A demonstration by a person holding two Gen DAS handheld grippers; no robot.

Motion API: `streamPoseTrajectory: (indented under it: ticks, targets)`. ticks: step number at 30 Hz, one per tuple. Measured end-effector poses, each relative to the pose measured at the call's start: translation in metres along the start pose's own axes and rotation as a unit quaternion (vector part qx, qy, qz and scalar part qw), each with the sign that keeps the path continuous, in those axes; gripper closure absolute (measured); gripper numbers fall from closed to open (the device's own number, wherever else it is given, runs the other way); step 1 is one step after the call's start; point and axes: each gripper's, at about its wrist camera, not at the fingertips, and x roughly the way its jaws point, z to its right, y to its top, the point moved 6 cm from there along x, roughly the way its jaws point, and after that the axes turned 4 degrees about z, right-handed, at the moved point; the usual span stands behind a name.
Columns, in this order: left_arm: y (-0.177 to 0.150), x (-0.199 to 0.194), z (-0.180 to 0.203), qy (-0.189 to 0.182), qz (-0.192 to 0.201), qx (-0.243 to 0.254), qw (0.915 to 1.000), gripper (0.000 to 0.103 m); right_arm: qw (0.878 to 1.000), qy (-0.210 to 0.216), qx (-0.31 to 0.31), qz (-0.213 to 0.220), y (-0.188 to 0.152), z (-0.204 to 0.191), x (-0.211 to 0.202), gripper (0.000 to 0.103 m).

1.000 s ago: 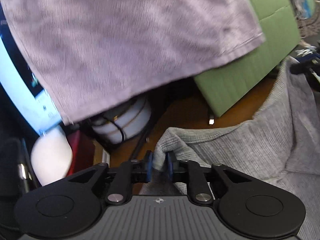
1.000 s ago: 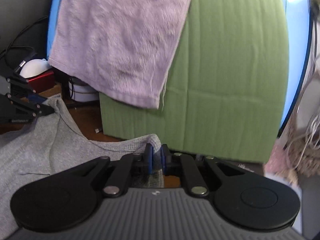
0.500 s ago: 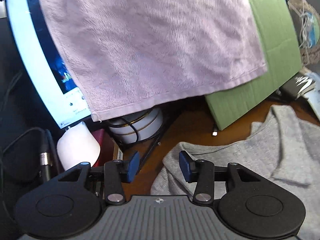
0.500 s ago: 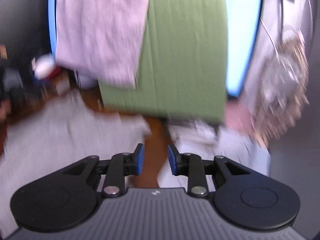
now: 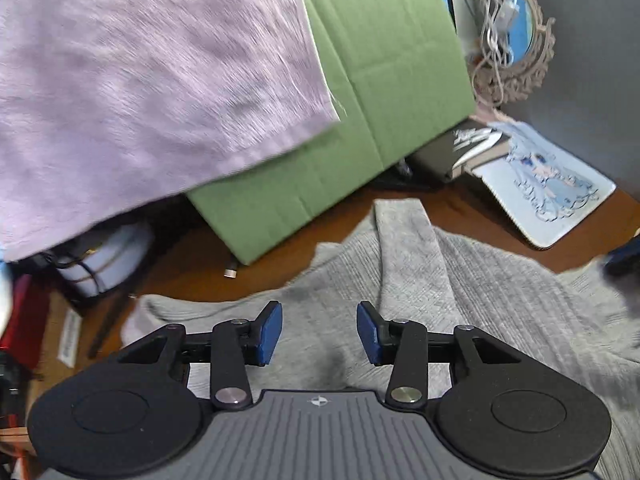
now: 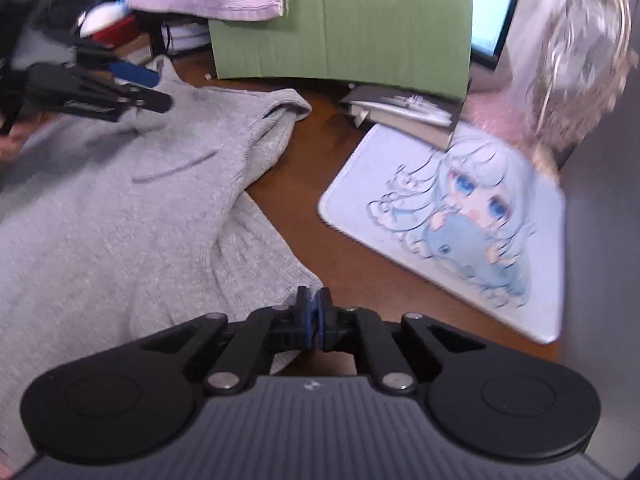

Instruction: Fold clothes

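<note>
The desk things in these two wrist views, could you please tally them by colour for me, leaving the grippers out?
Grey: 1, the sweater.
Lilac: 1, the towel.
Green: 1, the cardboard box.
Pale blue: 1, the mouse pad.
Red: 1, the small box, half hidden.
Total: 5.

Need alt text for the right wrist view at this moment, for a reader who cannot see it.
The right tongs are shut at the edge of a grey knit garment spread on a brown desk; whether they pinch the fabric is unclear. The left tongs, jaws closing, hover over its far side, with a green cardboard box and an illustrated mouse pad nearby.
</note>
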Motion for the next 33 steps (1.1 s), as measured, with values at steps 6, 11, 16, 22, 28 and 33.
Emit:
streamPoseTrajectory:
  ticks: [6, 11, 16, 22, 28, 33]
  targets:
    - [-0.007, 0.017, 0.002, 0.022, -0.011, -0.012, 0.9996, 0.066, 0.990, -0.139, 0.005, 0.038, 0.008, 0.046, -0.031, 0.100]
    - [-0.008, 0.016, 0.005, 0.046, -0.009, -0.013, 0.9988, 0.063, 0.977, -0.210, 0.032, 0.000, -0.002, 0.076, -0.013, 0.100]
    - [-0.009, 0.014, 0.007, 0.056, -0.005, 0.000, 0.9984, 0.061, 0.977, -0.201, 0.063, -0.031, -0.013, 0.085, 0.005, 0.099]
    - [-0.014, -0.003, -0.011, 0.048, 0.001, -0.009, 0.9988, 0.062, 0.981, -0.183, 0.050, 0.032, 0.008, 0.080, -0.021, 0.085]
    - [-0.024, -0.017, -0.041, 0.071, 0.001, -0.022, 0.9972, 0.062, 0.986, -0.146, -0.006, 0.083, 0.056, 0.050, -0.035, 0.086]
    - [-0.041, -0.027, -0.060, 0.086, -0.003, -0.021, 0.9961, 0.062, 0.992, -0.072, -0.038, 0.096, 0.082, 0.016, 0.004, 0.086]
